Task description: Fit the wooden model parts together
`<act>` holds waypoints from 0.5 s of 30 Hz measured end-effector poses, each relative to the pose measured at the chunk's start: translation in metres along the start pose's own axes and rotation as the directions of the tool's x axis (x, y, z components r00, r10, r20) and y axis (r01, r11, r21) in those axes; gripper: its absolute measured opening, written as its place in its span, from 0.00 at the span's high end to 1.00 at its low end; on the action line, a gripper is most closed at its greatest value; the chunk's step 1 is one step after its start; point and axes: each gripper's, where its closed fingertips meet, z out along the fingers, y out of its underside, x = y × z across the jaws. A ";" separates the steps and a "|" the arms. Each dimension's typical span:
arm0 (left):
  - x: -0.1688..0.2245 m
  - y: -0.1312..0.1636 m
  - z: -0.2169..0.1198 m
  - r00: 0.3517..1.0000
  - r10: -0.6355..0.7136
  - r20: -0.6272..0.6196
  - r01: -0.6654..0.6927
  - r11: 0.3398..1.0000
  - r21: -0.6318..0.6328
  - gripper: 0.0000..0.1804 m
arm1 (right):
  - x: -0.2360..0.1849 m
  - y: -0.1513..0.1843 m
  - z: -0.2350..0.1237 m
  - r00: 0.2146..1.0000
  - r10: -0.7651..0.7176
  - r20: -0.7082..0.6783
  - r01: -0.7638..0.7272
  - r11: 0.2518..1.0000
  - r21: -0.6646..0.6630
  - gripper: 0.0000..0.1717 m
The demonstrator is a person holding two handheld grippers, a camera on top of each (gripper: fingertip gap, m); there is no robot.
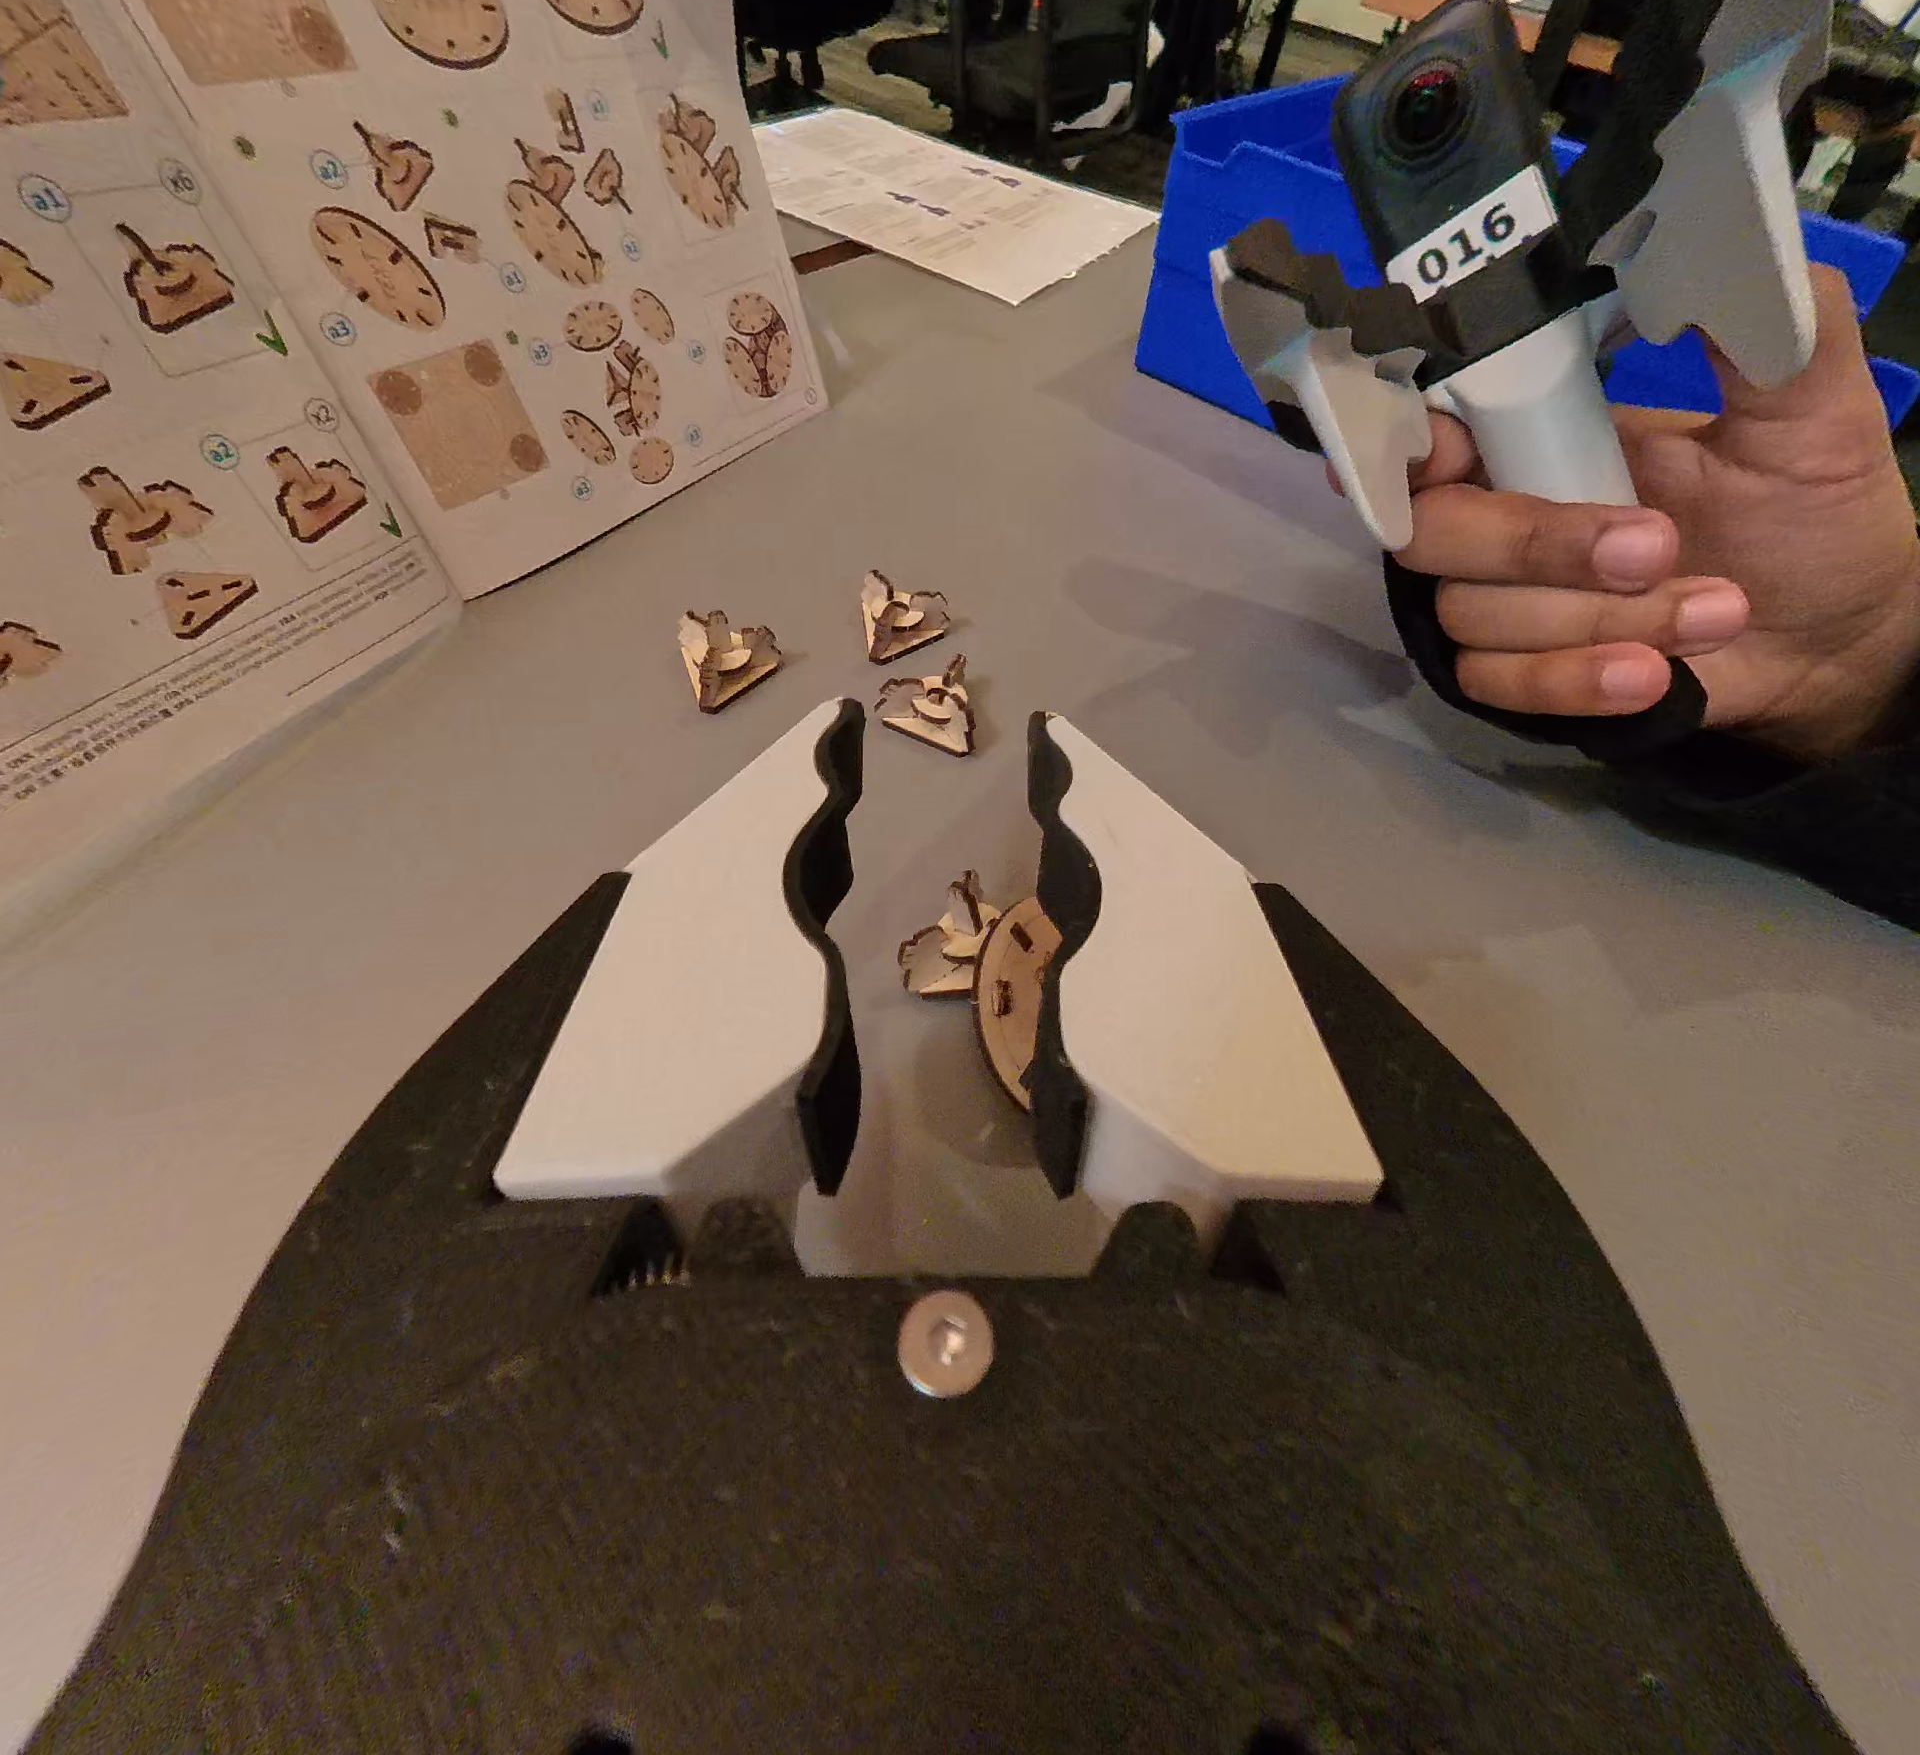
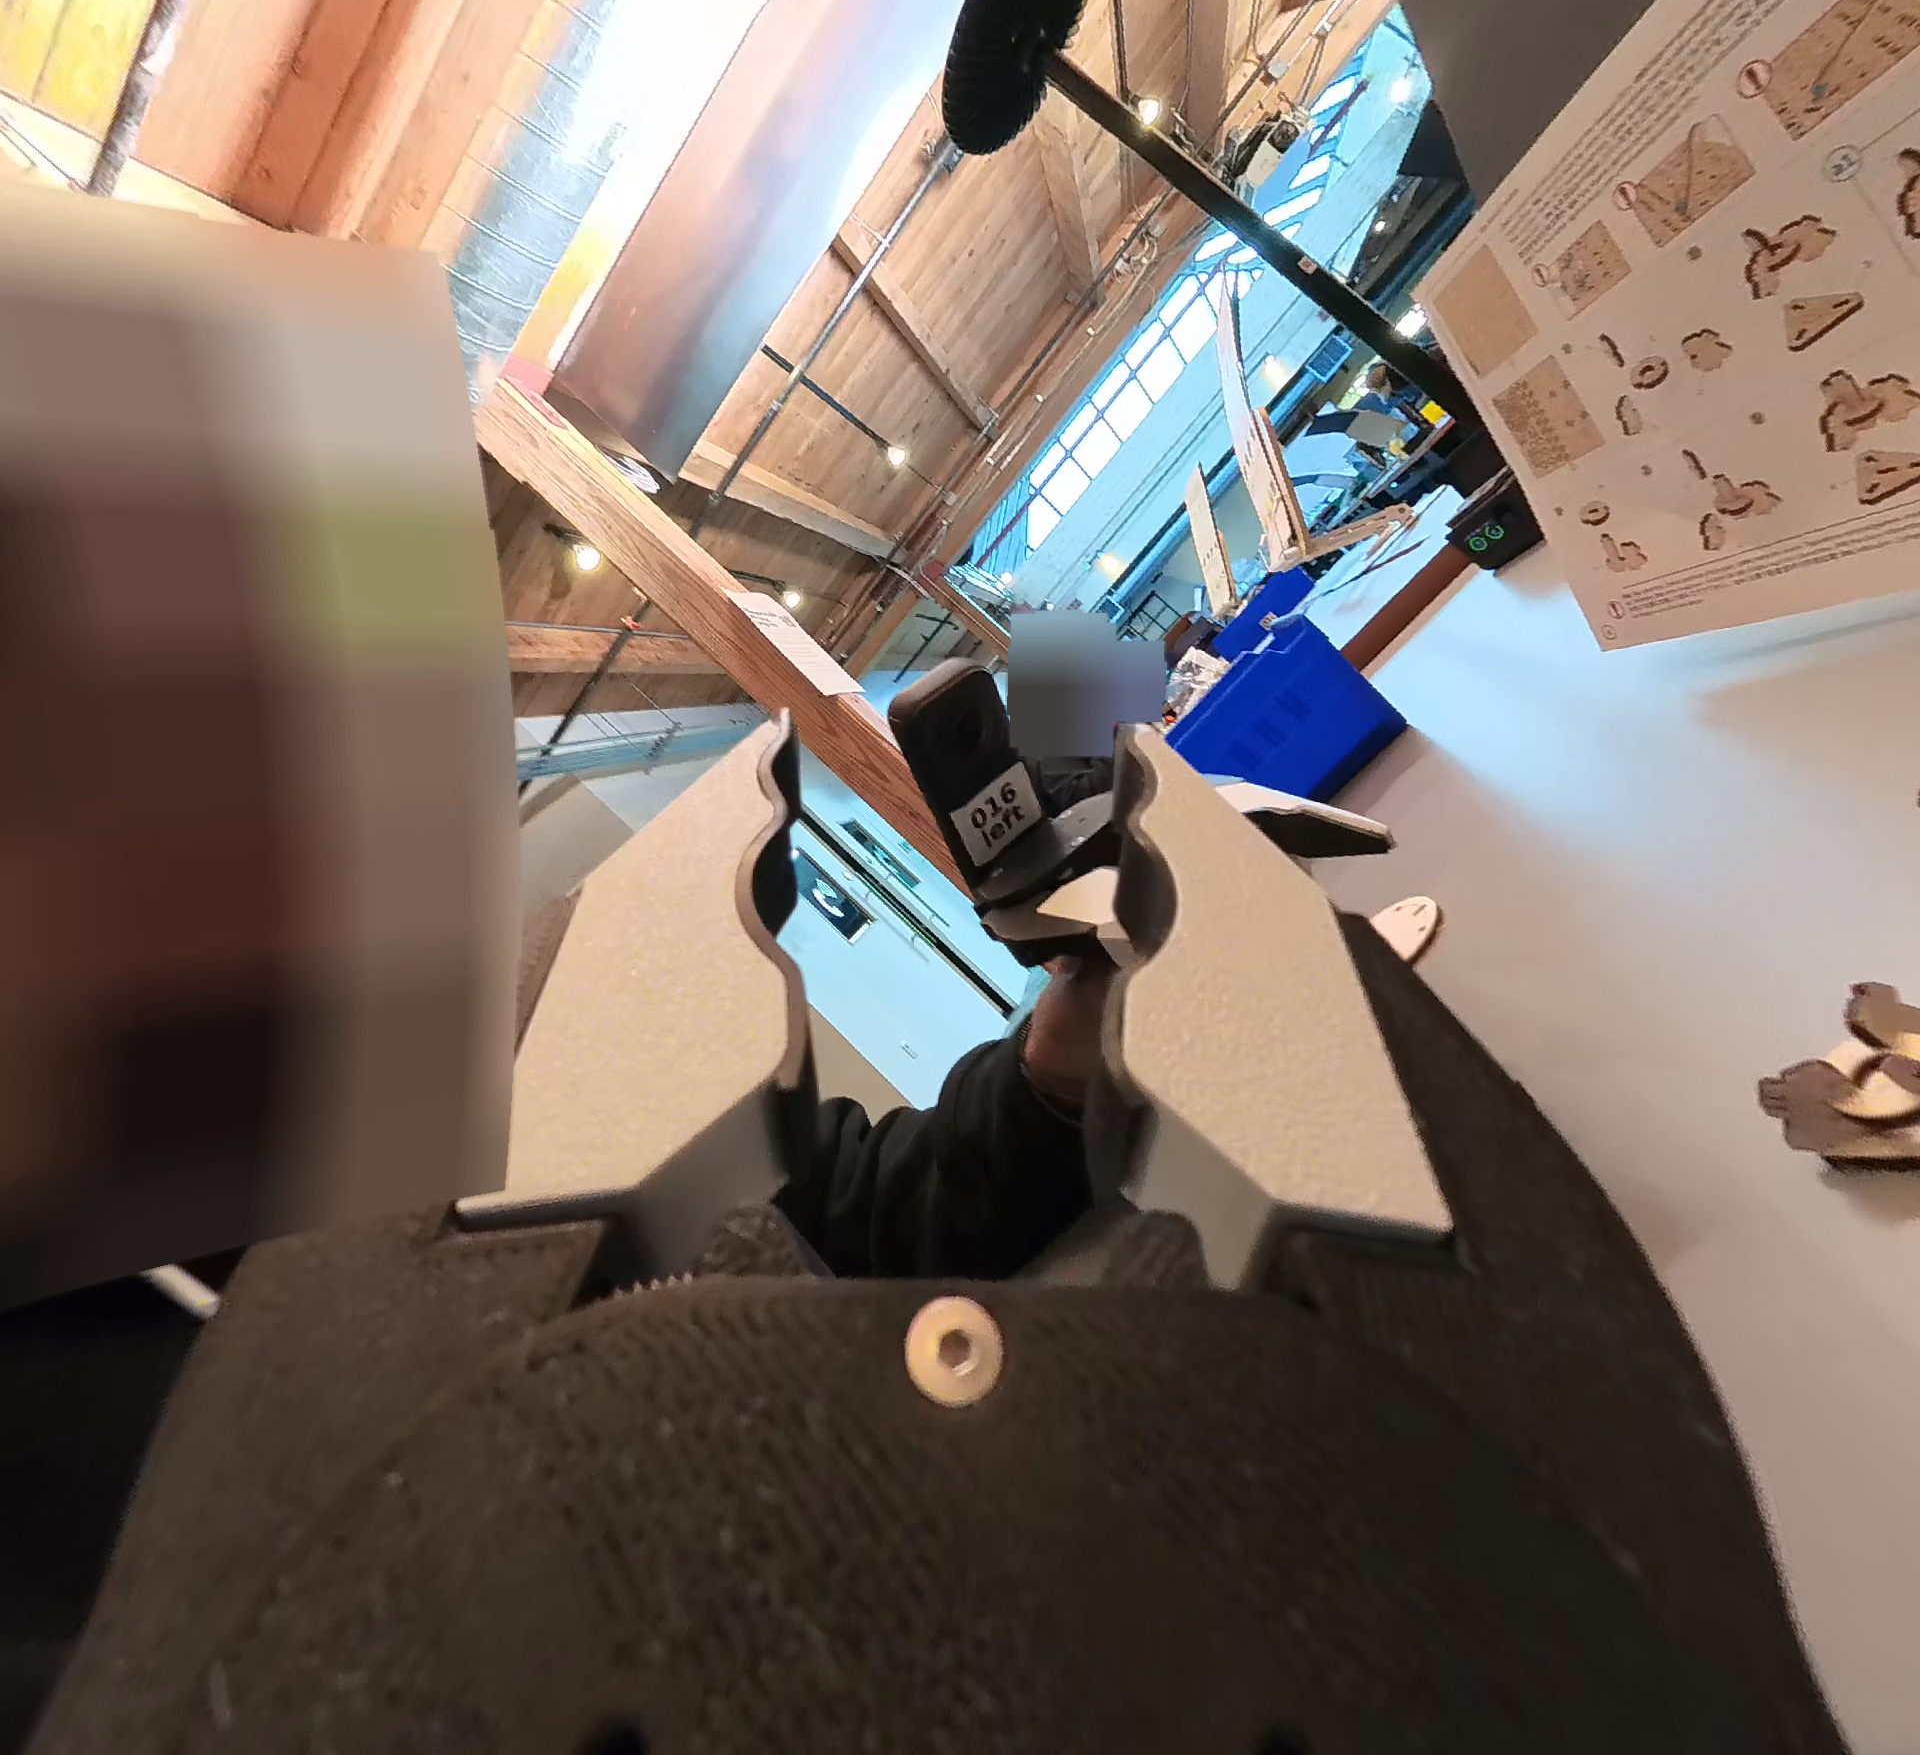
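Even indoor light, soft shadows on grey table (image 1: 1195, 479), fisheye-bent edges, bright ceiling glare, blurry right view.

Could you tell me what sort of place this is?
Probably a shared workshop or lab: grey worktable with small wooden kit pieces, open assembly booklet, blue storage bins, and exposed timber ceiling.

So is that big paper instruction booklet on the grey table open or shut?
Open. The paper instruction booklet lies spread on the grey table, two facing pages of diagrams showing on either side of a centre fold.

Right tool (image 2: 951, 832) jaws apart, bare, tilted up beside grey table (image 2: 1662, 874)
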 end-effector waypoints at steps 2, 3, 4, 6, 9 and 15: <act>0.001 -0.002 -0.001 1.000 0.007 -0.005 -0.007 1.000 0.000 0.84 | 0.002 0.003 0.001 1.000 -0.013 -0.012 0.013 1.000 -0.016 0.65; 0.002 -0.003 -0.002 1.000 0.018 -0.010 -0.018 1.000 -0.001 0.84 | 0.003 0.005 0.002 1.000 -0.020 -0.019 0.020 0.999 -0.026 0.65; 0.003 -0.004 -0.004 0.999 0.036 -0.010 -0.036 0.999 -0.004 0.84 | 0.005 0.007 0.002 0.999 -0.027 -0.027 0.026 0.999 -0.035 0.65; 0.002 -0.005 -0.008 0.997 0.080 -0.001 -0.080 0.997 -0.023 0.84 | 0.009 0.009 0.002 0.998 -0.043 -0.047 0.041 0.998 -0.051 0.66; 0.000 -0.009 -0.015 0.993 0.118 0.004 -0.118 0.993 -0.025 0.86 | 0.018 0.014 0.001 0.989 -0.102 -0.103 0.094 0.992 -0.087 0.67; -0.003 0.022 -0.017 0.985 0.150 -0.088 -0.164 0.970 -0.180 0.94 | 0.036 0.040 0.004 0.905 -0.373 -0.206 0.298 0.900 -0.319 0.76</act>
